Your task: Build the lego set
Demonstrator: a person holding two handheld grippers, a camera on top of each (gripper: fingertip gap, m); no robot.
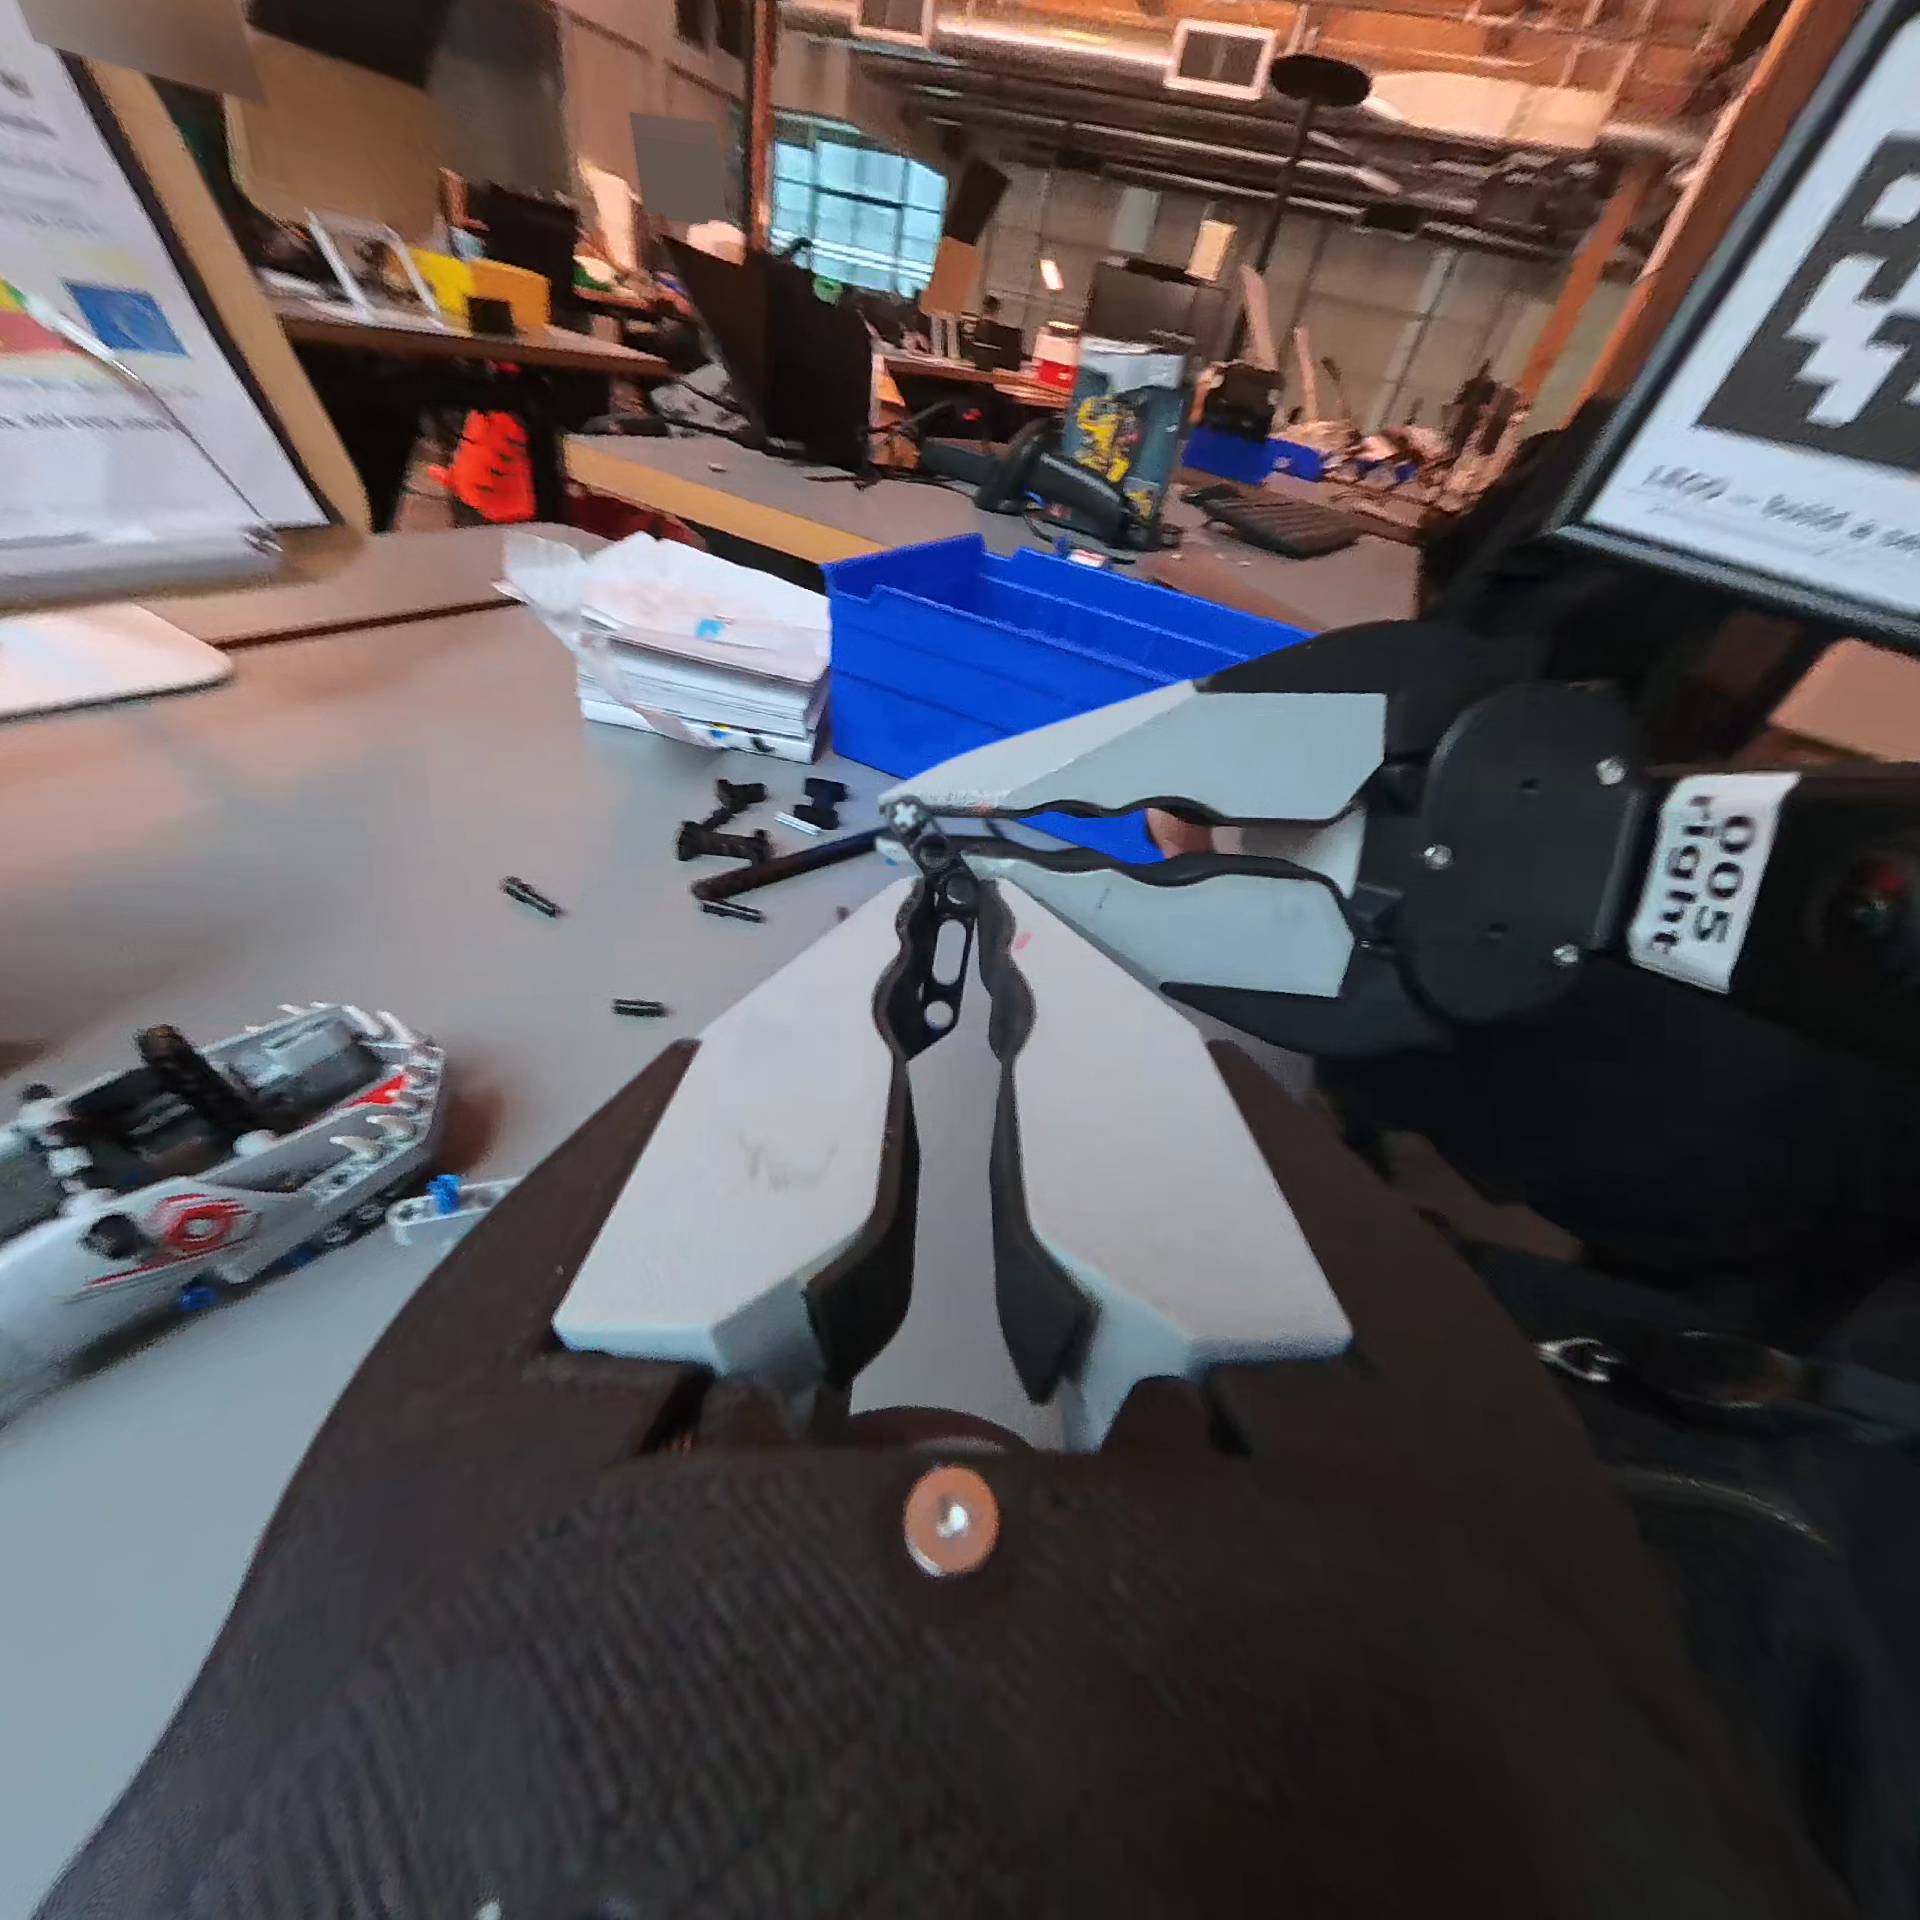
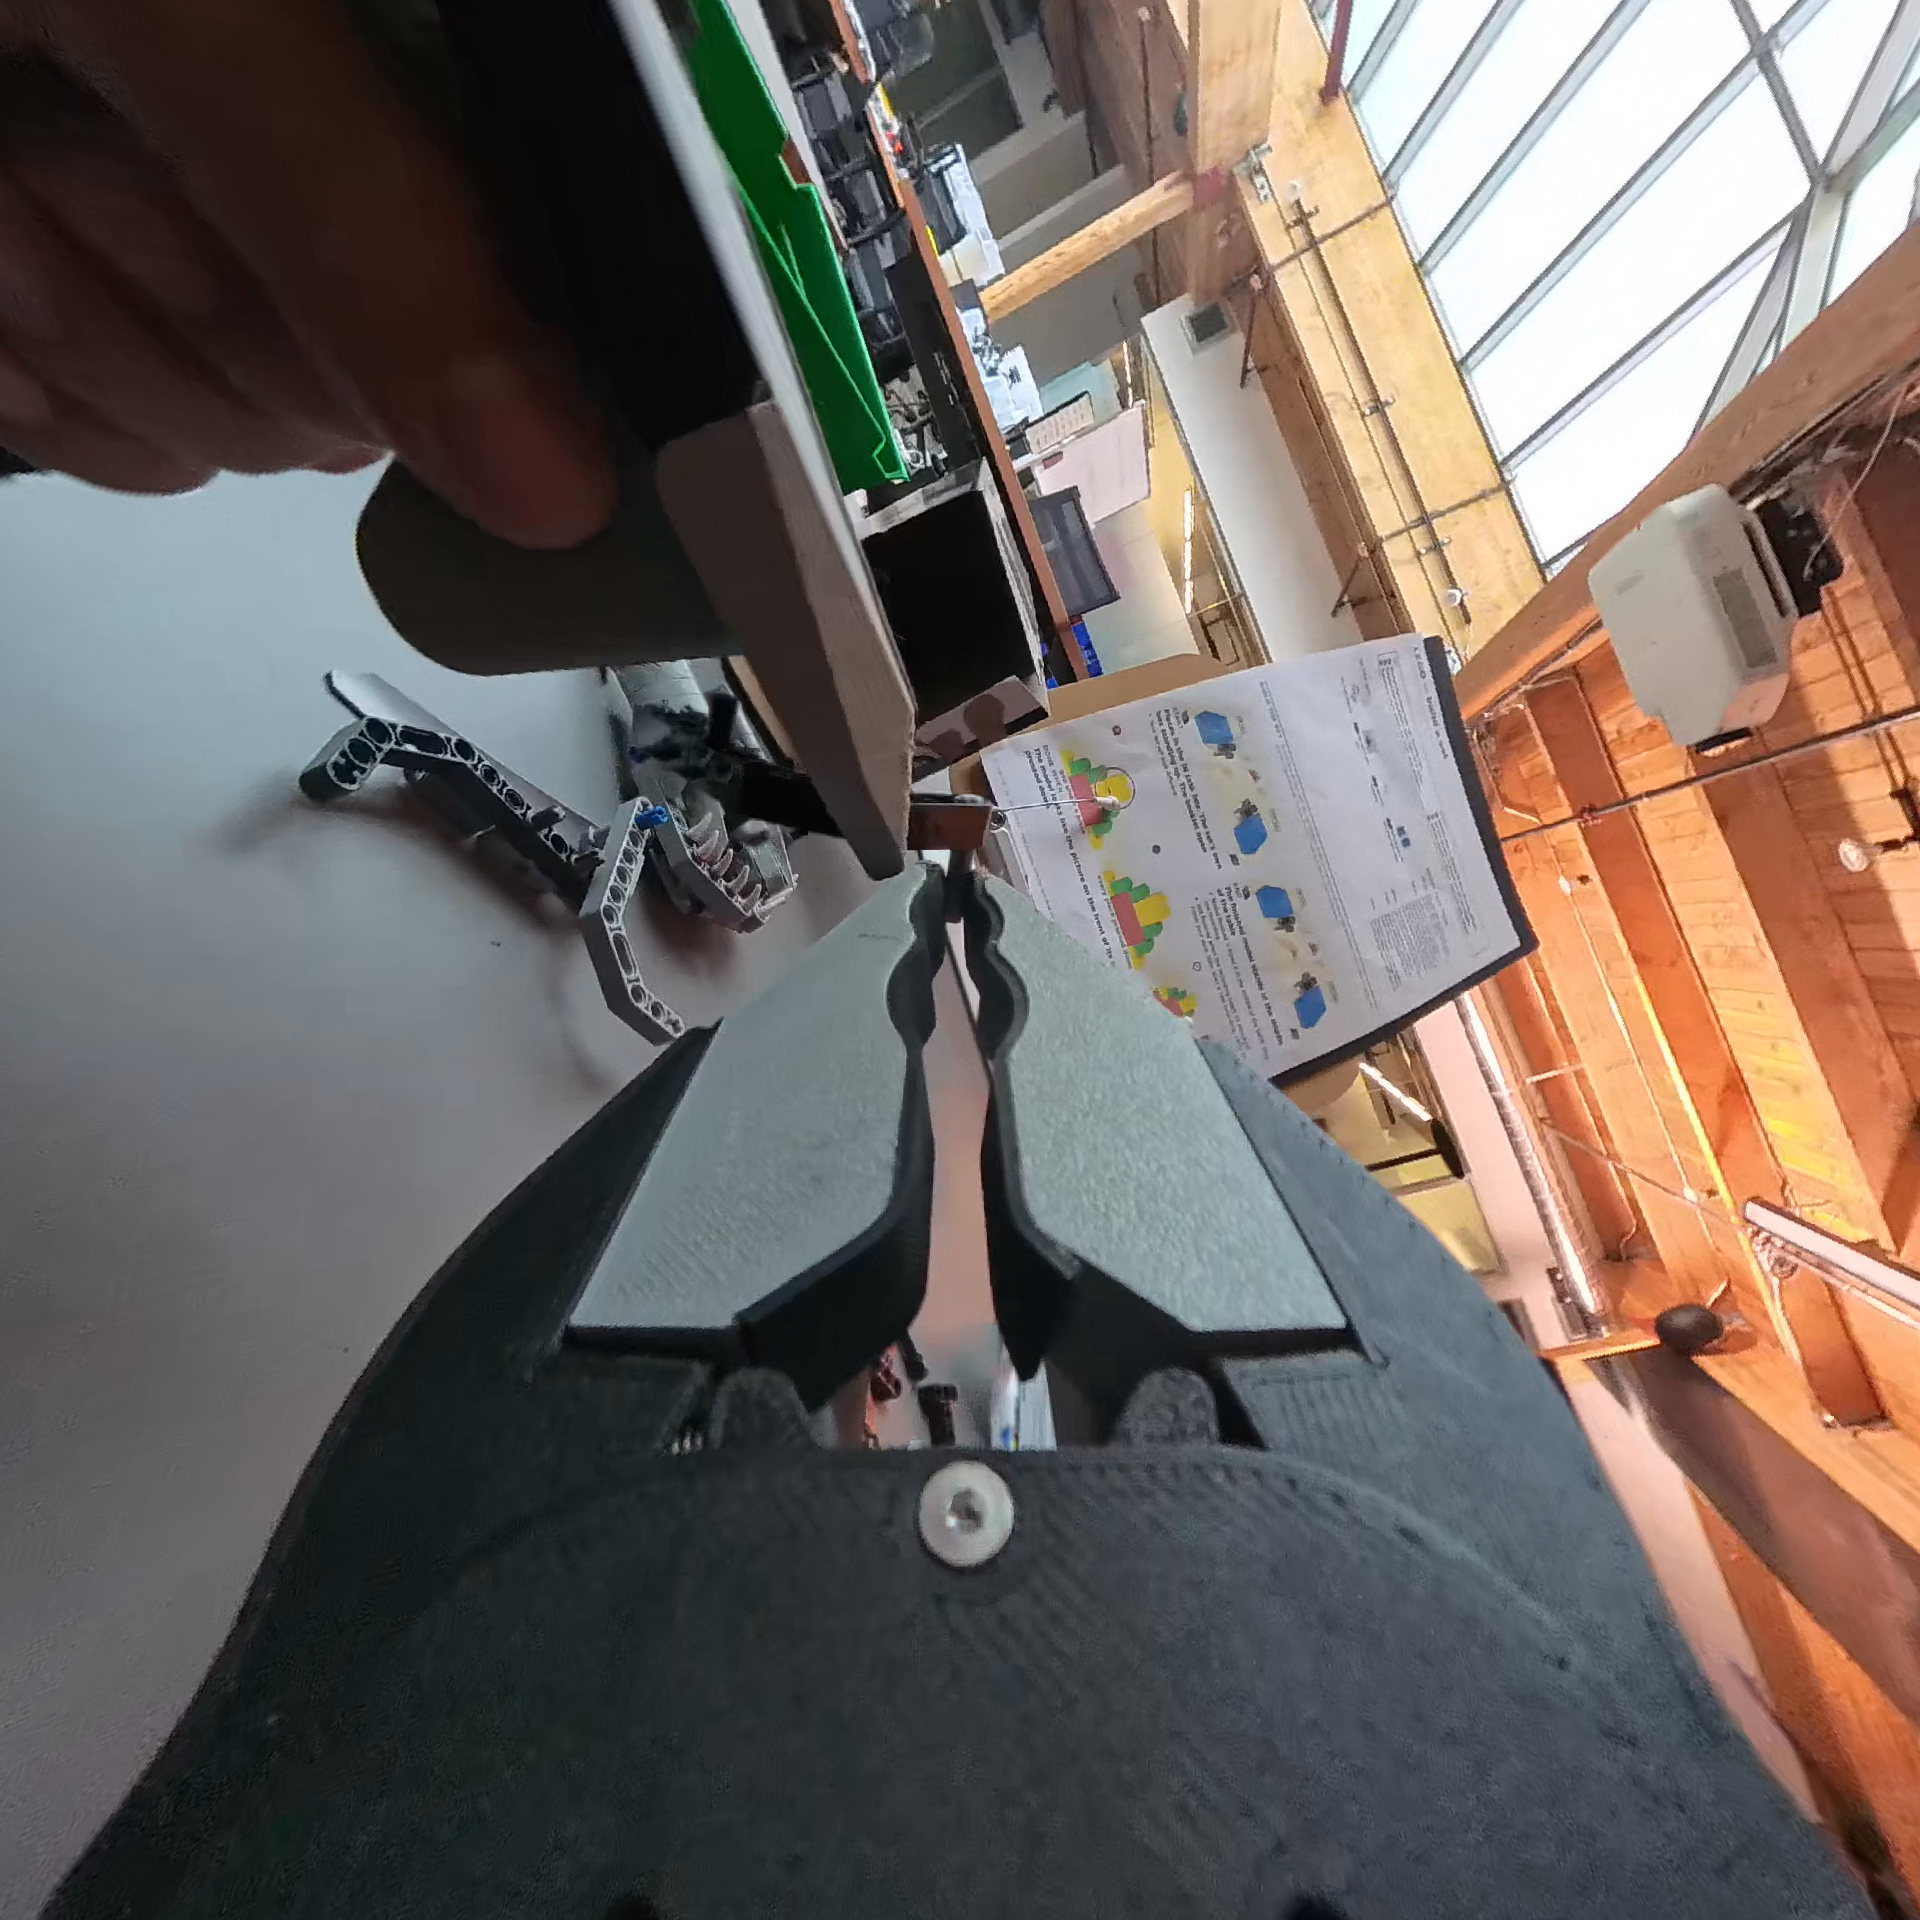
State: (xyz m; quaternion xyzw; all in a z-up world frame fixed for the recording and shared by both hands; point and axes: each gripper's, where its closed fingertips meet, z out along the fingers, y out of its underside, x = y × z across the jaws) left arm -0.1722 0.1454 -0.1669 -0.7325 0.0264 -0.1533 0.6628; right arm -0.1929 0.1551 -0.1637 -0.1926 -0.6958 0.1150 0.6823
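Observation:
In the left wrist view my left gripper (image 1: 951, 896) is shut on a thin black beam with holes (image 1: 938, 961), held upright above the table. My right gripper (image 1: 916, 831) comes in from the right. It is shut on a small light-grey axle piece (image 1: 906, 814) with a cross-shaped end, which touches the top of the black beam. In the right wrist view the right gripper (image 2: 952, 883) has its pads almost together, with a dark sliver between the tips. The partly built grey car (image 1: 197, 1164) lies on the table at the left; it also shows in the right wrist view (image 2: 727, 842), half hidden.
Loose black pieces (image 1: 748, 831) lie mid-table in front of a blue bin (image 1: 1018, 665) and a stack of booklets (image 1: 707, 665). A grey beam with a blue pin (image 1: 447, 1205) lies by the car. A grey angled frame (image 2: 468, 774) lies nearby. An instruction sheet (image 2: 1278, 852) stands behind. A hand (image 2: 260, 260) holds the left gripper. Left and right tips are no more than a few centimetres apart.

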